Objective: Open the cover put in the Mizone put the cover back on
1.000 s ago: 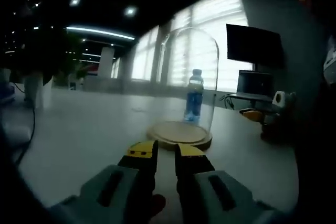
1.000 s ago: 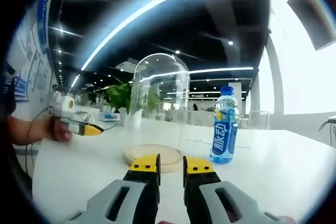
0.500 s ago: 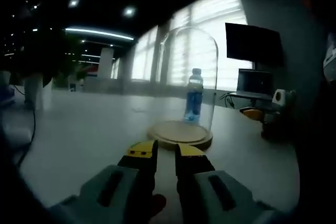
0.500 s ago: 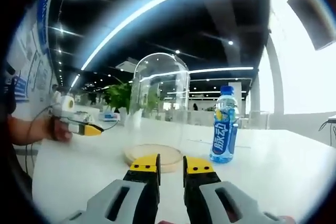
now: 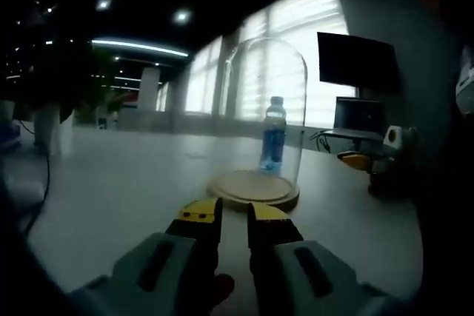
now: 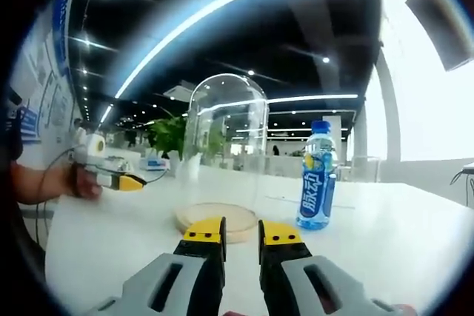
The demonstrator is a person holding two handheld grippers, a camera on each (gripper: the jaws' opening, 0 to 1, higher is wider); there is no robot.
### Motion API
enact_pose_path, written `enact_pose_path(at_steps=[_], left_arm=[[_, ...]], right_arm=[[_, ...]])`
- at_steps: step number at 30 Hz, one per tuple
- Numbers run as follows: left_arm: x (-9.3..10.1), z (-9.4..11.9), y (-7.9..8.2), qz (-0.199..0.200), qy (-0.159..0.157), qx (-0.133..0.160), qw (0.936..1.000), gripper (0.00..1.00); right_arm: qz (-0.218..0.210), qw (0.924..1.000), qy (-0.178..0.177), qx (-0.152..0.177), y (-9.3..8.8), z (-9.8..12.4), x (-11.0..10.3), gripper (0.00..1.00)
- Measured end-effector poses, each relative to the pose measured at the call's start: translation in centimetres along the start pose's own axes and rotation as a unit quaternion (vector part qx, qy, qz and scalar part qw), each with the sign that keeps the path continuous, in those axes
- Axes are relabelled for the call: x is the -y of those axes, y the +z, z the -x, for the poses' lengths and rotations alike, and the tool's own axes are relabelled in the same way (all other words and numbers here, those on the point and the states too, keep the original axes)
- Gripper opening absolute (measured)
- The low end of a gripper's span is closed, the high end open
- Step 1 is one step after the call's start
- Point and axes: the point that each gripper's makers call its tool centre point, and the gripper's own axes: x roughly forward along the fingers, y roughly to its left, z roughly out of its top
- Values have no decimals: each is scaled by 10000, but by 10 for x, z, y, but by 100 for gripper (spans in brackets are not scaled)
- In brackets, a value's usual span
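Observation:
A clear glass dome cover (image 5: 264, 105) stands on its round wooden base (image 5: 255, 189) on the white table, a short way past my left gripper (image 5: 233, 216), whose yellow-tipped jaws are shut on nothing. The blue Mizone bottle (image 5: 273, 137) stands upright beyond the dome and is seen through the glass. In the right gripper view the same dome (image 6: 226, 146) sits on the base (image 6: 216, 220), and the bottle (image 6: 317, 179) stands just to its right on the table. My right gripper (image 6: 241, 236) rests low in front of the base, shut and empty.
A dark monitor (image 5: 359, 64) and a laptop (image 5: 359, 118) stand at the table's far right. The right gripper (image 5: 364, 160) comes in there. A hand (image 6: 83, 183) holds the left gripper (image 6: 122, 180) at the left; a green plant (image 6: 169, 138) stands behind.

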Motion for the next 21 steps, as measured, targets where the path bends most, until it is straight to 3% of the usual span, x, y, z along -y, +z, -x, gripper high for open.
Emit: enact_pose_path(at_steps=[21], left_arm=[[-2, -1, 0, 43, 34, 0, 10000, 14]], right_arm=[[52, 10000, 8, -33, -2, -1, -1, 14]])
